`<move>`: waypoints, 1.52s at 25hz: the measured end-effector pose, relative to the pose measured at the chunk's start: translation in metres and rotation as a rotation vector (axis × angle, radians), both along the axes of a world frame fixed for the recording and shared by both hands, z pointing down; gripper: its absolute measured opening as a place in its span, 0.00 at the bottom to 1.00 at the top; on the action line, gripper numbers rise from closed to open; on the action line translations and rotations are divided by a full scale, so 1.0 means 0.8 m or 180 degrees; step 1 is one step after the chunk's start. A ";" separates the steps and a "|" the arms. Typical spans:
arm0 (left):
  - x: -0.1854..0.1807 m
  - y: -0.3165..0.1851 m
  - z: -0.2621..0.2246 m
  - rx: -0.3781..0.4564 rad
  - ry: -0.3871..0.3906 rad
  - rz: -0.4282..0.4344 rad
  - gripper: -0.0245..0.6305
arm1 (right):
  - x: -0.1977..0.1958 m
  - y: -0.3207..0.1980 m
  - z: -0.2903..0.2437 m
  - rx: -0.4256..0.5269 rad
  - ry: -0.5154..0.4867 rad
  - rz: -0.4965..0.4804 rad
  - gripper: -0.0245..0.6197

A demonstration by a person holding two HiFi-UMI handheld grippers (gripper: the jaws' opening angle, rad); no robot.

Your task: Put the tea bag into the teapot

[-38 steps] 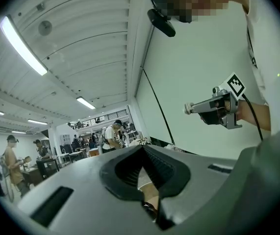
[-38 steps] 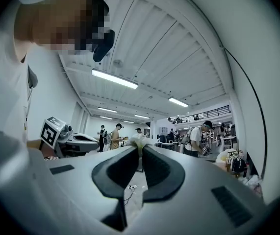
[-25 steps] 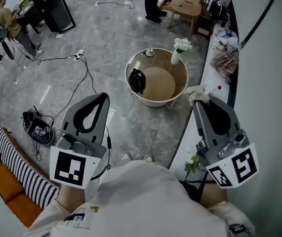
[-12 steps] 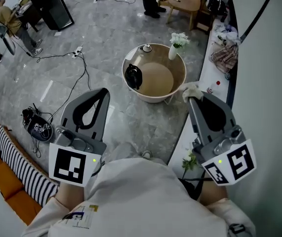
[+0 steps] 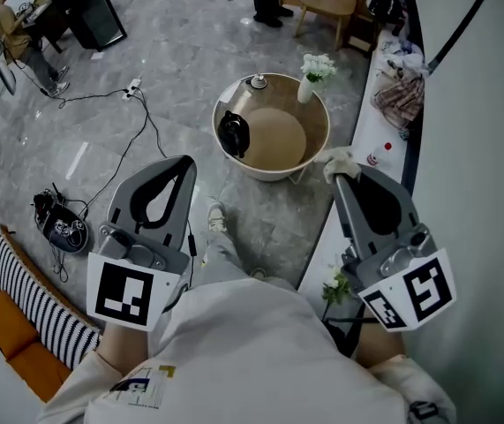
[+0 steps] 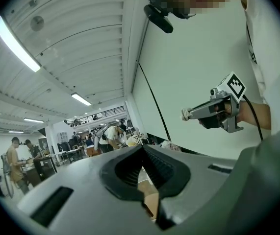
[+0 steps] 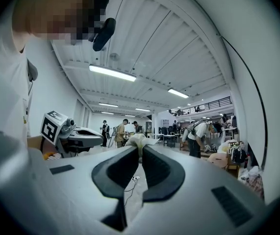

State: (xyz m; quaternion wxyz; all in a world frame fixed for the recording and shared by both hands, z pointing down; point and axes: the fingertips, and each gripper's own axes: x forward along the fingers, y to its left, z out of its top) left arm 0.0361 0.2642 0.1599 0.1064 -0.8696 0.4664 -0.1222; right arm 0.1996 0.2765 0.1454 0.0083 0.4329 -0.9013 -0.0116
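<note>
Head view shows the person mid-step, a shoe now forward, closing on the table. The right gripper pinches the tea bag. The teapot sits well beyond its fingertips, leftward. The left gripper is pressed together, empty.

Large open workshop hall: strip lights, mezzanine railing, floor cables.

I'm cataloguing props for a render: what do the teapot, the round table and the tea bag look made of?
Teapot: black with a faint sheen; glazed ceramic or cast iron, unclear.
Round table: matte tan with a raised rim; probably wood.
Tea bag, in the right gripper: pale and crumpled; paper or mesh.
</note>
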 end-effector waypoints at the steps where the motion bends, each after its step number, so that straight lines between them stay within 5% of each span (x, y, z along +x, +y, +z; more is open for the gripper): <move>1: 0.002 -0.001 0.003 -0.0002 0.0007 0.0006 0.05 | 0.001 -0.001 0.003 0.0004 0.0008 0.0001 0.07; 9: -0.018 -0.042 0.012 -0.0008 0.0014 0.0018 0.05 | -0.016 -0.041 0.012 0.0040 0.0049 0.0052 0.07; 38: -0.165 -0.361 0.027 -0.0184 0.0070 0.0312 0.05 | -0.196 -0.356 0.023 -0.0196 0.0316 0.0113 0.07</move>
